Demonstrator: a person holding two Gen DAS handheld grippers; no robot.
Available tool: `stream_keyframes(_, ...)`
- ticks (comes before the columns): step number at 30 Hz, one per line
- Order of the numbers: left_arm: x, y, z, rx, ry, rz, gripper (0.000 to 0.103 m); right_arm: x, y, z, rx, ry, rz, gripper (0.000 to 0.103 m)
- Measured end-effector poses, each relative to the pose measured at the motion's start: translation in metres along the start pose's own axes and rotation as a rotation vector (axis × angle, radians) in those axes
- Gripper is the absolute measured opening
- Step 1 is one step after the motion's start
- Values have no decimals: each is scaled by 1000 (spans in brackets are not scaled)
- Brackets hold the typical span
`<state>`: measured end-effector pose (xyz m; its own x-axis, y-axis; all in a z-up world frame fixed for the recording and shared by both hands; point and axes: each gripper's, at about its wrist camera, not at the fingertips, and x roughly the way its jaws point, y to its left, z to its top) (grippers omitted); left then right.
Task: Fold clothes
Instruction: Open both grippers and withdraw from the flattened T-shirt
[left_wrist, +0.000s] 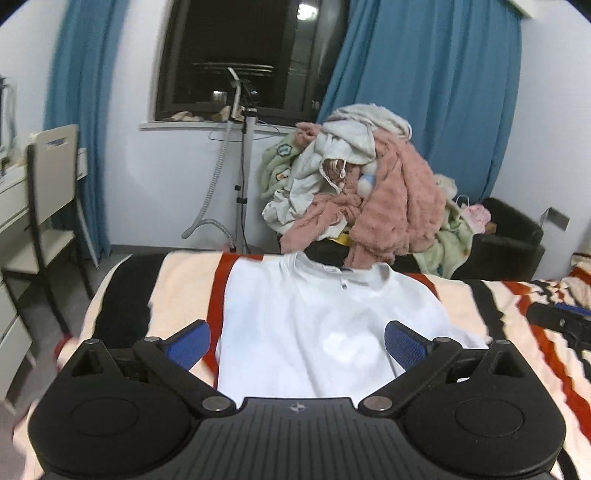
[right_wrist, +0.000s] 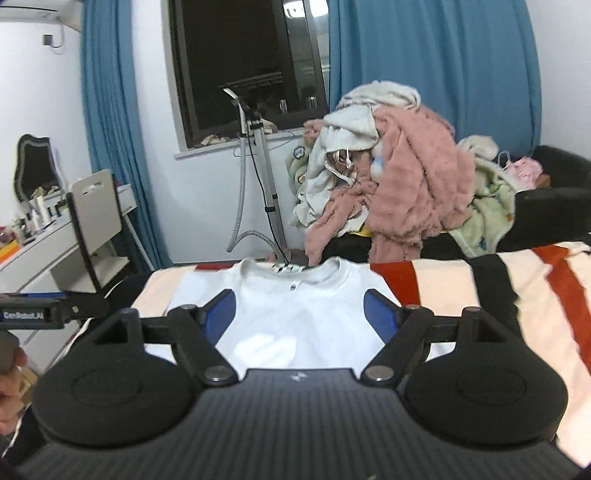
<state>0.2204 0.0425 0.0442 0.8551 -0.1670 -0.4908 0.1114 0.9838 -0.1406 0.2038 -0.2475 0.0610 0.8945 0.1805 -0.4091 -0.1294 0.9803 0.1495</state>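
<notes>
A white T-shirt (left_wrist: 295, 314) lies flat on the striped bed cover (left_wrist: 177, 288), collar at the far edge; it also shows in the right wrist view (right_wrist: 295, 317). My left gripper (left_wrist: 297, 341) is open and empty, hovering over the shirt's lower part, its blue pads wide apart. My right gripper (right_wrist: 300, 314) is open and empty above the shirt's chest. The right gripper also shows at the right edge of the left wrist view (left_wrist: 561, 321), and the left gripper at the left edge of the right wrist view (right_wrist: 44, 310).
A heap of clothes (left_wrist: 369, 192) with pink fleece sits on a black armchair (left_wrist: 509, 240) beyond the bed. A garment steamer (left_wrist: 243, 166) stands under the window. A chair (left_wrist: 48, 192) and desk are at left. The striped cover (right_wrist: 517, 295) extends right.
</notes>
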Motion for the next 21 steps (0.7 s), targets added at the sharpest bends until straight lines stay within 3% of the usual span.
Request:
stream_keyframes(4,-71,-14,-26,6,-14,12,101,-65,14,-21,5,-21,11,77)
stream_keyframes(11,-153,-39,-29,68,-57,78,102,-144,35,-16,71,-64,-9,77)
stream_keyframes(13,-172,-45,-27,71,-63,97,102,-159,43,-9,121,-67,-13,78)
stream_keyframes(15,-186,-50,-22,62,-57,116,102,-168,48,-5,140,-86,-13,84)
stream_keyframes(21,-211,-55,-11,4,-44,142,102,-175,63,-8,124,-125,-38,85)
